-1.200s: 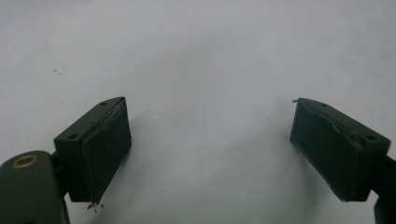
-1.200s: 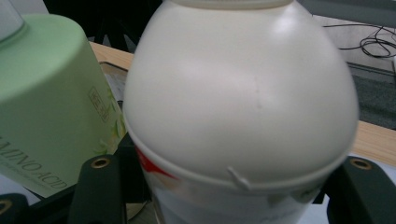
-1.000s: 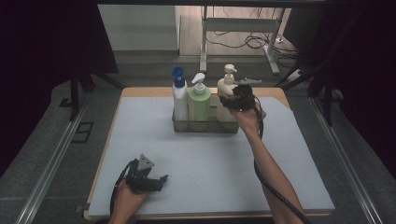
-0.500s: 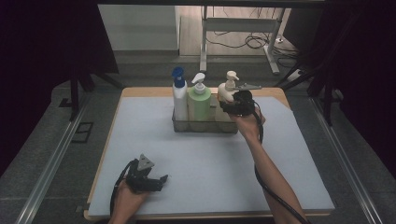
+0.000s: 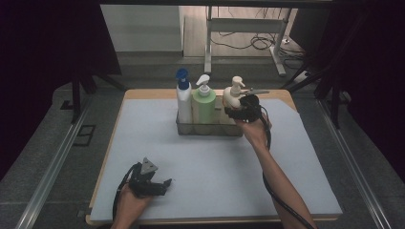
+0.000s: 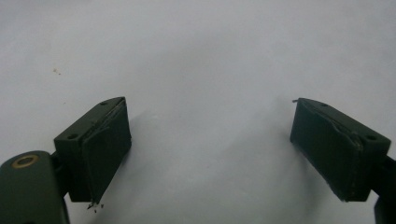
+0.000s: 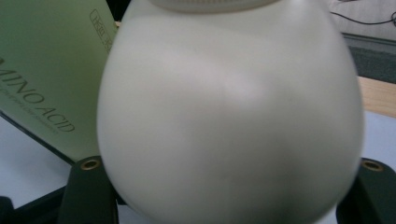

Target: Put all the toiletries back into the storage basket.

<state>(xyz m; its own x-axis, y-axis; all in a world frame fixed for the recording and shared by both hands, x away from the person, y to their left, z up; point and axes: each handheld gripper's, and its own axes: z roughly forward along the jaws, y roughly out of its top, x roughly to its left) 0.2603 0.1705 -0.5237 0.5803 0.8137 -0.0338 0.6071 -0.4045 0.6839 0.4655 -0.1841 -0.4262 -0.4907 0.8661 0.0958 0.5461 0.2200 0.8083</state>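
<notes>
Worktop covered by a pale grey mat spreads across the high view, with a wooden edge showing at the far side. Near its far middle stands a clear rectangular caddy that holds three pump bottles in a row: a white bottle with a blue pump at the left, a light green bottle in the middle, and a cream round-bodied pump bottle at the right end, just beside the green one.

The right hand-held gripper reaches in from the right and sits against the cream bottle's body. In the right gripper view that bottle bulges between the two black jaws, whose tips stand at either side of its lower flanks; its jaws have just been opening, and the blurred picture does not let me tell whether the pads press on the bottle or stand just free of it. The green bottle leans at the left of that view, lettered "AMINO ACID".

The left hand-held gripper rests low at the near left of the worktop, well apart from the caddy. In the left gripper view its jaws are spread wide over bare mat, released, with nothing between them.
</notes>
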